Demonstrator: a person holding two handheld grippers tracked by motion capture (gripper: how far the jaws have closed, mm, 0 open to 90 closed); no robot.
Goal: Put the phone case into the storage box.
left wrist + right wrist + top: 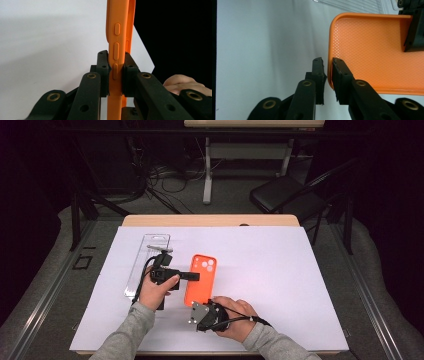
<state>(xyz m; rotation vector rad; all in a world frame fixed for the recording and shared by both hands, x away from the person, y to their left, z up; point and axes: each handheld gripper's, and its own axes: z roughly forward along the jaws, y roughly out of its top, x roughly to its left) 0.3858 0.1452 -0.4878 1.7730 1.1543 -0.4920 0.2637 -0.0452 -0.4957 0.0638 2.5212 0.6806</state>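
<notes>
High view shows a worktop covered by a white sheet, with an orange phone case lying near its middle, camera cut-outs at its far end. A clear plastic package lies just left of the case. The left gripper comes in from the left and reaches across to the case's left edge; the person's left hand holds it. The right gripper sits at the near end of the case, held by the right hand, with a grey plate on top of it.

Left gripper view looks along the case's side wall, which stands between the two black fingers. Both pads press on that wall, right at the row of moulded side buttons, so the left fingers are clenched on the phone case. Part of the right hand shows at the right.

Right gripper view shows the textured inside of the case, with its rim passing between the right fingers. One finger is outside the rim, the other inside the shell. A slim gap shows beside the outer finger, so the right fingers look released, not pinching the rim. The left gripper's black tip grips the far edge of the case, and the clear package lies beyond it.
</notes>
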